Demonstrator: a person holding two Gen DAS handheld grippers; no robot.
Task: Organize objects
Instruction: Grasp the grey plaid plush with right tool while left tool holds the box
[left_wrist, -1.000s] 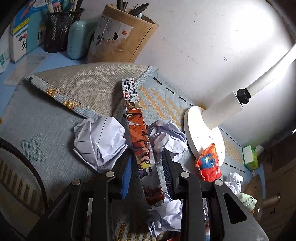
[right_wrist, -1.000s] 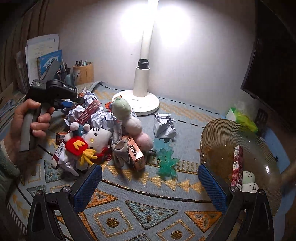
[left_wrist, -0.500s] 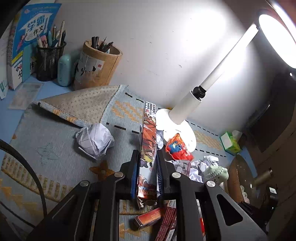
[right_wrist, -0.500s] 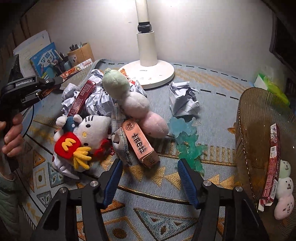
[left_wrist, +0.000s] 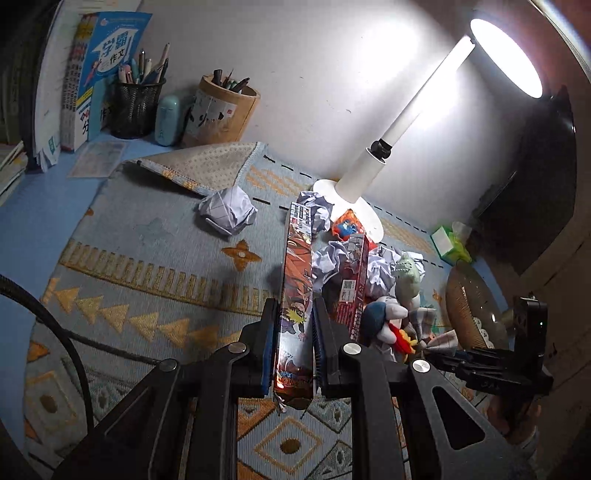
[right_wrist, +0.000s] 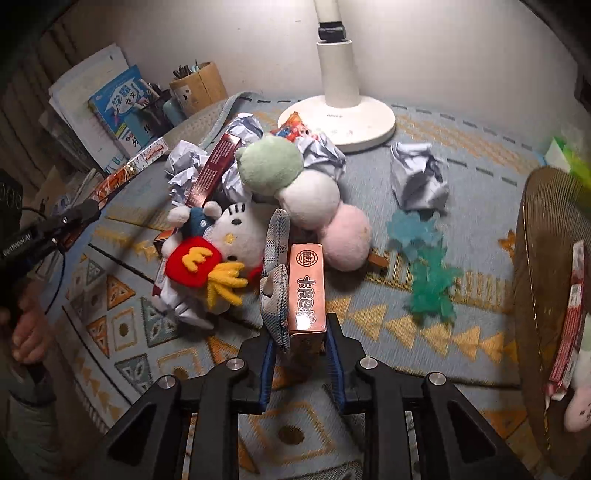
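Observation:
My left gripper (left_wrist: 294, 328) is shut on a long cartoon-printed box (left_wrist: 297, 273) and holds it above the rug; the box also shows in the right wrist view (right_wrist: 129, 170). My right gripper (right_wrist: 299, 339) has its pads around the near end of a copper-coloured box (right_wrist: 306, 291), with a plaid cloth pouch (right_wrist: 277, 295) pinched against the left pad. A pile lies beyond: a white cat plush (right_wrist: 218, 251), a three-ball dumpling plush (right_wrist: 303, 192), a dark red box (right_wrist: 214, 166) and crumpled paper (right_wrist: 419, 177).
A white lamp base (right_wrist: 343, 118) stands at the back. A round woven basket (right_wrist: 543, 280) at right holds a red box and a plush. Green jelly toys (right_wrist: 424, 266) lie on the patterned rug (right_wrist: 369, 321). Pen holders (left_wrist: 221, 110) and books (left_wrist: 92, 74) stand at back left.
My left gripper has lifted the long box higher and pulled back. My right gripper has moved in on the copper box and narrowed its jaws around it.

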